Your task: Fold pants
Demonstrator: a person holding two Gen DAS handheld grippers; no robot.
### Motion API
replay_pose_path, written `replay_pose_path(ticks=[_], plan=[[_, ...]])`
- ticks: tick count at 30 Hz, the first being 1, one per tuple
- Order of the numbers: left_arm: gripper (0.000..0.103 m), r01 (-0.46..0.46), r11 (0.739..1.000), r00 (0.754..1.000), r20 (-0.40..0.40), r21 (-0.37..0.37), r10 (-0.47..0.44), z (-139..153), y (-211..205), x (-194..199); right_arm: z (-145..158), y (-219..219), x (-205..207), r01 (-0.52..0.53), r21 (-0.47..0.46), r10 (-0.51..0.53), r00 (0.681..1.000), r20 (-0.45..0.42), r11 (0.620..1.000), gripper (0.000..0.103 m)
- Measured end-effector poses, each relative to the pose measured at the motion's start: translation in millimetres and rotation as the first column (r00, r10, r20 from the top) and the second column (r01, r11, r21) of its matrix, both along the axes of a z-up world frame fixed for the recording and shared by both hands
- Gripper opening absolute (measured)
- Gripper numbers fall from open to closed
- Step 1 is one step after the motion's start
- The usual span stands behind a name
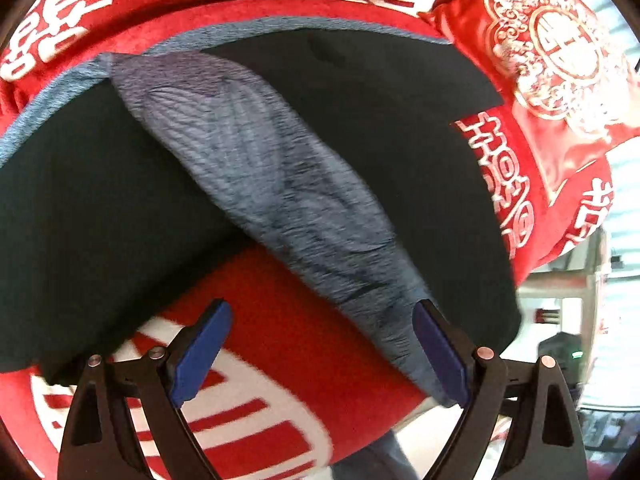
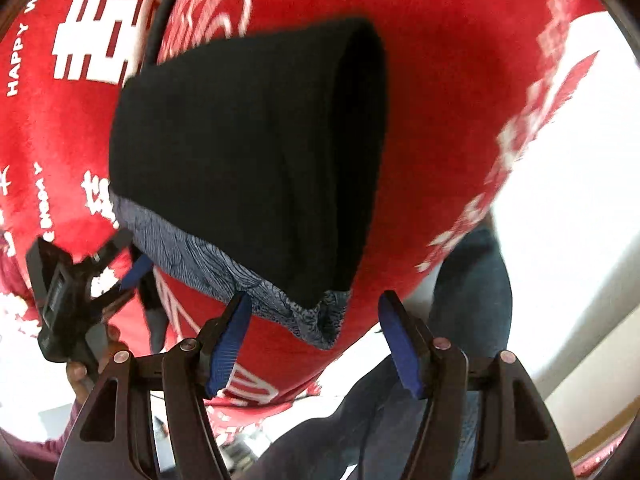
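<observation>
pants half folded on the red blanket, both grippers hanging over them with nothing held

left wrist view: the black pants (image 1: 360, 152) lie on a red blanket (image 1: 272, 360) with white characters, a grey patterned lining strip (image 1: 280, 184) running diagonally across them. the left gripper (image 1: 322, 354) has its jaws spread wide, the right pad just beside the strip's lower end. a shiny red pillow (image 1: 548, 52) crowds the far right, so less room there. right wrist view: the pants (image 2: 248, 152) look doubled over, soft and light, likely floppy, so the grey hem (image 2: 224, 276) seems the sensible place to pinch. the right gripper (image 2: 316, 344) has its jaws wide too, near that hem; the blanket (image 2: 440, 100) edge drops away close by.
</observation>
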State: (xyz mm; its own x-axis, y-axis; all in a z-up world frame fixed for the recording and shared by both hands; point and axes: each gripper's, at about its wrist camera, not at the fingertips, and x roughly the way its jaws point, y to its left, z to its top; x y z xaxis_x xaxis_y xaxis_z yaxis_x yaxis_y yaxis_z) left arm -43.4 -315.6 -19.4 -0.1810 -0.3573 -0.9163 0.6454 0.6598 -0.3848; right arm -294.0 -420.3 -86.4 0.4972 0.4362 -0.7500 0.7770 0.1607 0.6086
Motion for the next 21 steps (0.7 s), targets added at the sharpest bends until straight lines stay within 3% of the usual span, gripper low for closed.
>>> replay_pose_path(ticks=[1,3,4,6,7,8,10,14,21], plan=[[0.092,-0.022,1.000,0.999,-0.030,-0.013,0.022,-0.3,-0.7,0.6,-2.9,0.6,0.9,-0.005,0.035,0.004,0.999,0.032,0.999,0.043],[0.092,-0.058,0.998,0.996,-0.070,-0.018,0.056,-2.1,-1.9,2.5,-1.7,-1.3,4.5,-0.001,0.082,-0.004,0.998,0.066,0.997,0.019],[0.091,-0.070,0.997,0.994,-0.080,-0.019,0.068,-2.1,-4.0,2.6,5.4,-2.7,2.5,-0.002,0.085,-0.005,0.996,0.084,0.996,0.015],[0.072,-0.075,0.997,0.992,-0.104,-0.027,0.072,-2.2,-10.8,2.0,23.7,-8.4,8.6,-0.020,0.081,0.009,0.992,0.125,0.997,0.014],[0.050,-0.071,0.997,0.990,-0.125,-0.027,0.067,-2.4,-14.1,1.8,31.5,-11.6,10.1,-0.025,0.079,0.013,0.990,0.143,0.997,0.014],[0.039,-0.070,0.997,0.986,-0.156,-0.025,0.065,-3.6,-17.1,2.2,41.7,-16.4,12.8,-0.031,0.077,0.018,0.986,0.164,0.997,0.014],[0.039,-0.078,0.997,0.982,-0.177,-0.024,0.073,-0.3,-21.5,3.8,63.8,-29.9,20.9,-0.042,0.062,0.029,0.978,0.206,0.997,0.014],[0.039,-0.067,0.995,0.990,-0.133,-0.078,0.056,27.8,-39.2,7.4,101.4,-69.2,41.6,-0.033,0.021,0.026,0.959,0.283,0.999,0.013],[0.039,-0.086,0.987,0.995,-0.069,-0.138,0.077,55.3,-86.4,48.1,137.5,-142.1,108.0,-0.066,-0.081,0.090,0.934,0.346,0.995,0.013]])
